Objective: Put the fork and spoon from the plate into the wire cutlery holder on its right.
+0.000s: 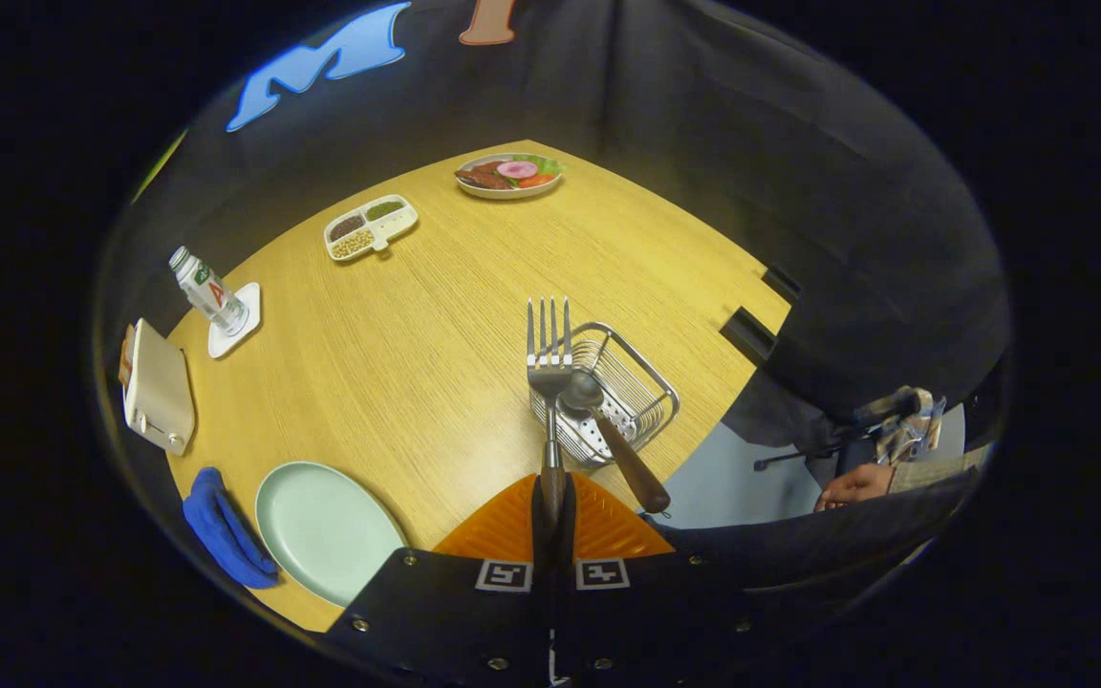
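Toaster (159,392) at the far left edge of the wooden worktop (417,344), with a bottle (207,290) standing on a white coaster just behind it. Blue cloth (223,537) lying nearer, touching the rim of a pale green plate (321,526) that carried no cutlery. Farther back, a divided snack tray (370,225), then a dish of play food (509,175) near the far edge.

Moving right to the middle: tool (551,506) pressed together on the handle of the fork (549,368), pinching it low on the stem, tines pointing forward and away. Fork head seen against the near left rim of the wire cutlery holder (613,392); could not tell whether it hung above the rim or touched it. Spoon (608,435) already resting in the holder, bowl inside the wires and wooden handle slanting out over the near right rim toward the tool. At the far right, beyond the worktop's edge, a hand (854,485) resting.

Judged as the second item midway to its drop. To place it well: carry the fork a little right until centred over the holder's opening, tip the tines down clear of the spoon's bowl, lower until the head was inside the wires, then spread the tool gently so the fork settled beside the spoon rather than knocking it out or catching a tine in the mesh.
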`<state>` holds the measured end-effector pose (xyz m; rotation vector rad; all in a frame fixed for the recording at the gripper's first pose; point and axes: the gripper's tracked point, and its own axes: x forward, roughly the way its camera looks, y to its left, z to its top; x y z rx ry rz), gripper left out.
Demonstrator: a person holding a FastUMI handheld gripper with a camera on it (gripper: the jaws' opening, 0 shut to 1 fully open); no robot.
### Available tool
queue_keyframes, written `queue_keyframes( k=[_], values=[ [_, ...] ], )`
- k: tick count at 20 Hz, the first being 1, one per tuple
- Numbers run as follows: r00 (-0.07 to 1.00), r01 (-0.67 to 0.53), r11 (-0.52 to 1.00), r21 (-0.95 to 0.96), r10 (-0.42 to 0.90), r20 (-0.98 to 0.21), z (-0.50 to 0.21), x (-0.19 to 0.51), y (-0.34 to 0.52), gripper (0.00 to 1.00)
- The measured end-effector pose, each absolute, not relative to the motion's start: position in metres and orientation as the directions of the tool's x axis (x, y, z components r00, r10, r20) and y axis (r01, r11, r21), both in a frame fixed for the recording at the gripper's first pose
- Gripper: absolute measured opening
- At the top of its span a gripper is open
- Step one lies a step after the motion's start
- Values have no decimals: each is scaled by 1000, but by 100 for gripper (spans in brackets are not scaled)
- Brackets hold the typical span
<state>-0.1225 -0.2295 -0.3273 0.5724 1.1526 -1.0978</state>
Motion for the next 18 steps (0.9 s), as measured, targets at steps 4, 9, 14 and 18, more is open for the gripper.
queue_keyframes(
  k=[4,9,14,18],
  values=[
    [-15,926,355,-130,-309,-951,-332,-132,-230,3],
    [-62,923,364,-125,-182,-981,-332,-138,-229,3],
    [-81,921,365,-134,-157,-984,-328,-136,-244,11],
    [-31,931,350,-106,-213,-977,-316,-124,-258,42]
  ],
)
